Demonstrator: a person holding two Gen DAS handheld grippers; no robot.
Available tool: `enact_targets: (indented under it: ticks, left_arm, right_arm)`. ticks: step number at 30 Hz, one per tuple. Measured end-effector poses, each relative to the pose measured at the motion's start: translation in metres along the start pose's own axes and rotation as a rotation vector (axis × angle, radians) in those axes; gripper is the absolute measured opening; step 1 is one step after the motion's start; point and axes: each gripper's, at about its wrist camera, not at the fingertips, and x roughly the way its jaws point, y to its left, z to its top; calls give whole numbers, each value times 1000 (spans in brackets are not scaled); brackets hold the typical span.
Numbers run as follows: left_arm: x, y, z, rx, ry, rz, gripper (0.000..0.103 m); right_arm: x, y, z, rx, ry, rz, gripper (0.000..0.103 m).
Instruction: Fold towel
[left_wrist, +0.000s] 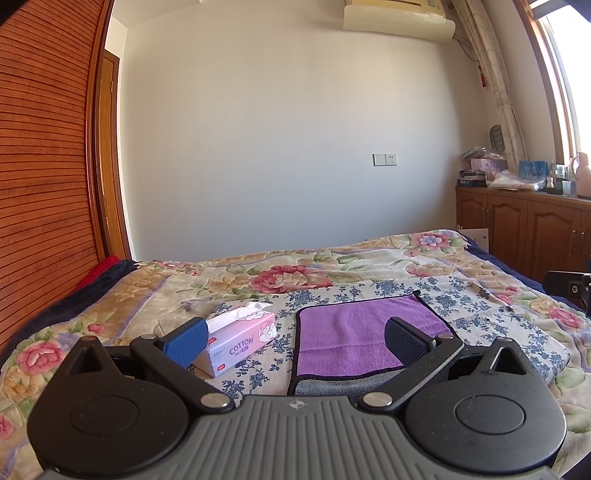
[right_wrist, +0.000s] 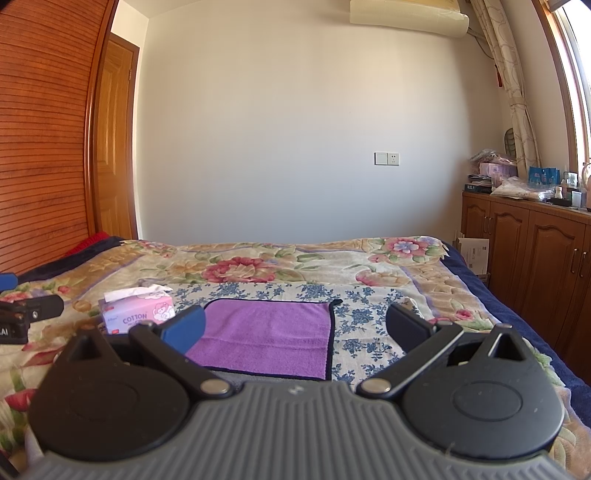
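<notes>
Both grippers spread wide, nothing between fingers. Left gripper (left_wrist: 295, 341) hovers above near edge of purple towel (left_wrist: 354, 336), blue pad (left_wrist: 186, 341) in front of tissue box (left_wrist: 243, 341). Right gripper (right_wrist: 293, 328) hovers over same towel (right_wrist: 269, 332). Towel lies flat on blue-flowered cloth (right_wrist: 365, 321) spread over floral bed cover (right_wrist: 258, 262); black trim, grey underside showing at near edge, possibly folded over already, hard to tell. Tissue box just left of towel, apart from it.
</notes>
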Motion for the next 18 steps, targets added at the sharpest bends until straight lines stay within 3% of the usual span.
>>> enact_targets:
  ticks: [18]
  left_arm:
    - [1,0,-1,5,6,-1,103]
  right_arm:
    - [1,1,0,1,6,5,103]
